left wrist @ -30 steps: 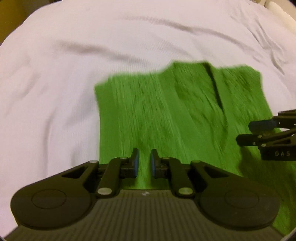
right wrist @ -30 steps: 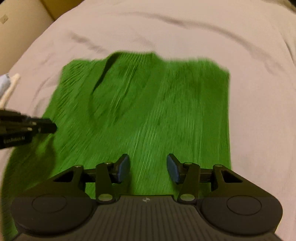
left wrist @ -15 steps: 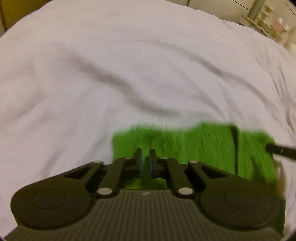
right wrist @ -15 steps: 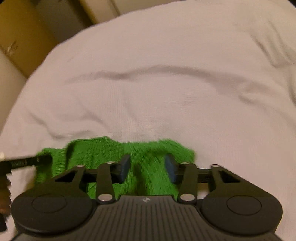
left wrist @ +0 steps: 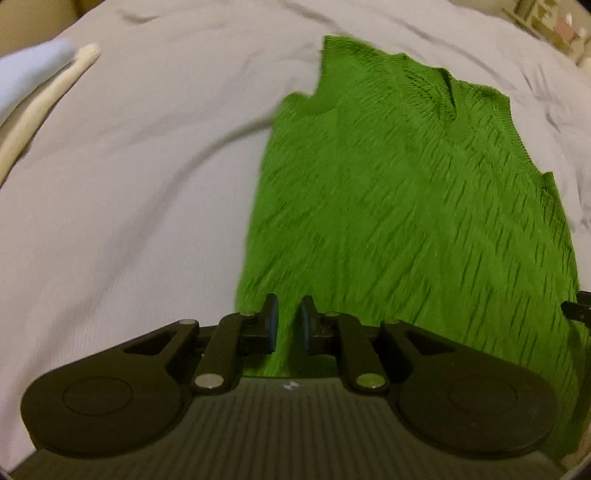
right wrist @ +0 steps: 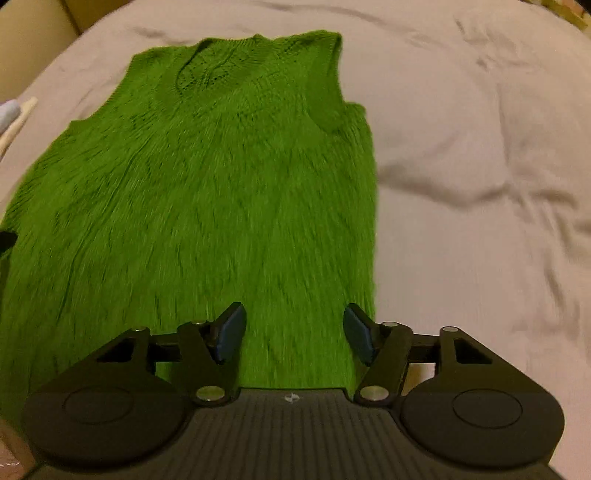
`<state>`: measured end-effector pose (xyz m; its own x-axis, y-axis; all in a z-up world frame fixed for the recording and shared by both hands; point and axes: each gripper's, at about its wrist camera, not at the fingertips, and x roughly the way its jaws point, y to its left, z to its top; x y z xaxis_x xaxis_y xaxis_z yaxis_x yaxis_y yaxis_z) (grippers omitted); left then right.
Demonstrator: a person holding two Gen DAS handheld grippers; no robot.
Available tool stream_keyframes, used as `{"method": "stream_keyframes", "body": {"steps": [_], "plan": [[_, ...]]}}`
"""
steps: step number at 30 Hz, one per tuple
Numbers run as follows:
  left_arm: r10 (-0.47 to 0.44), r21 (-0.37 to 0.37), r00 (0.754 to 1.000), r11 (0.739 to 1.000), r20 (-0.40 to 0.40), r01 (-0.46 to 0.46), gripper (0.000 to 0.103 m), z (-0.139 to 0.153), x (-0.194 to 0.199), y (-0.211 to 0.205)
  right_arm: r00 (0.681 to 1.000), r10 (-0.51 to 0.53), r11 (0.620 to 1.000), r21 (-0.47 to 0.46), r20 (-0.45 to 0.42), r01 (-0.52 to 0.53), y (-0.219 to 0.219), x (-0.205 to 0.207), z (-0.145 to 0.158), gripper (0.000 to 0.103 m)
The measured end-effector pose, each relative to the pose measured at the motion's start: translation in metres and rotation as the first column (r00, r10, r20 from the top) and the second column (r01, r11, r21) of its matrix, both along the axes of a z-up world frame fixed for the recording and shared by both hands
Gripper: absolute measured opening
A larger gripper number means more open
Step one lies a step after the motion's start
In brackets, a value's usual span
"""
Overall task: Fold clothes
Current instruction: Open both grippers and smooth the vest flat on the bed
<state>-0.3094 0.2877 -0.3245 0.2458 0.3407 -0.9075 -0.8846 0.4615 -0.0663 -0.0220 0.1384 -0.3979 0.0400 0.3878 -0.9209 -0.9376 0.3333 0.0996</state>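
A green knitted sleeveless vest (left wrist: 406,206) lies spread flat on a white bed sheet (left wrist: 129,184), neck end far from me. It also fills the middle of the right wrist view (right wrist: 207,206). My left gripper (left wrist: 287,321) hovers over the vest's near left corner, its jaws a narrow gap apart with nothing between them. My right gripper (right wrist: 293,332) hovers over the near right part of the vest, jaws wide open and empty. The tip of the right gripper shows at the right edge of the left wrist view (left wrist: 580,310).
The white sheet (right wrist: 480,184) is wrinkled to the right of the vest. A pale blue cloth (left wrist: 33,70) and a cream rolled item (left wrist: 48,99) lie at the far left of the bed. Furniture shows at the far right corner (left wrist: 554,26).
The vest now lies at full length, where a second ago it lay folded shorter. Both grippers swung up over the bed and came back to its near end; the right jaws opened wider.
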Motion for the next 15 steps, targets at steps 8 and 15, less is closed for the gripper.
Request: {"method": "stream_keyframes", "body": {"steps": [8, 15], "plan": [[-0.024, 0.202, 0.995, 0.979, 0.095, 0.004, 0.011, -0.021, -0.023, -0.043, 0.998, 0.059, 0.982, 0.183, -0.018, -0.055, -0.026, 0.002, -0.011, 0.072], [-0.070, 0.359, 0.990, 0.933, 0.122, 0.021, 0.011, -0.038, -0.018, -0.060, 0.994, 0.103, 0.939, 0.327, 0.023, -0.105, -0.046, -0.002, -0.024, 0.076]]}}
